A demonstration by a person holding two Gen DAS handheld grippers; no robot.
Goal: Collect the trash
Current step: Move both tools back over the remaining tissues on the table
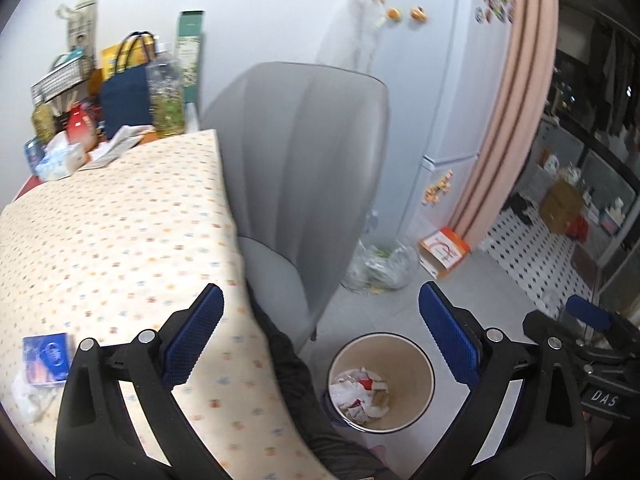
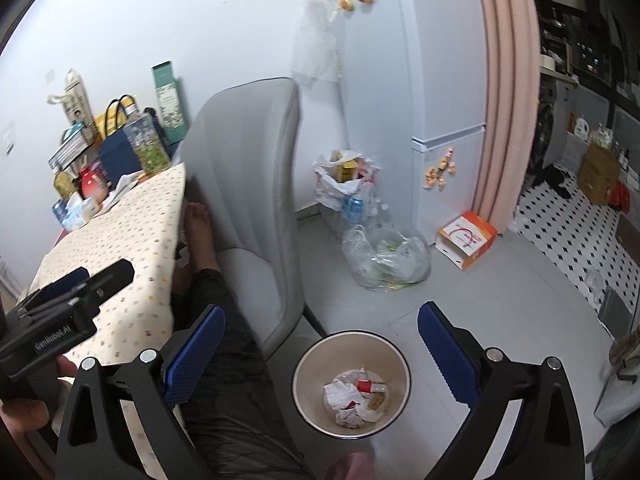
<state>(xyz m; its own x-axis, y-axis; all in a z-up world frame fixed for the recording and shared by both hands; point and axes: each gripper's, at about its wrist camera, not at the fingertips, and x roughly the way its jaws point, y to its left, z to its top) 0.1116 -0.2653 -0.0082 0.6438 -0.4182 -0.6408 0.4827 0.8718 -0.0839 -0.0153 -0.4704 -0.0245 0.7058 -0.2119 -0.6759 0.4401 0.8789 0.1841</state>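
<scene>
From the left wrist camera, the left gripper [image 1: 321, 328] hangs with its jaws spread wide and nothing between the blue pads [image 1: 194, 340], straddling the edge of the table [image 1: 120, 216] with its dotted cloth and the grey floor beside it. Below and between the fingers stands the round waste bin [image 1: 424, 368], on the floor, holding crumpled white paper and red-and-white wrappers [image 1: 362, 396] at its bottom. On the cloth near the left edge lie a small blue packet [image 1: 48, 356] and, just beside it, a crumpled clear wrapper [image 1: 28, 396] (both on the table, well apart from the bin). A grey chair [image 1: 304, 152] stands at the table's side, and the right gripper [image 1: 588, 316] shows at the right edge. From the right wrist camera, the right gripper [image 2: 321, 330] is likewise wide open and empty, pointing down at the same waste bin [image 2: 306, 364], whose trash [image 2: 354, 400] sits in a small heap inside. The left gripper [image 2: 80, 284] juts in from the left over the table [image 2: 132, 224]. Beyond the chair [image 2: 248, 168], a clear plastic bag [image 2: 388, 256] rests on the floor near an orange-and-white box [image 2: 468, 240], by the white fridge [image 2: 444, 80].
</scene>
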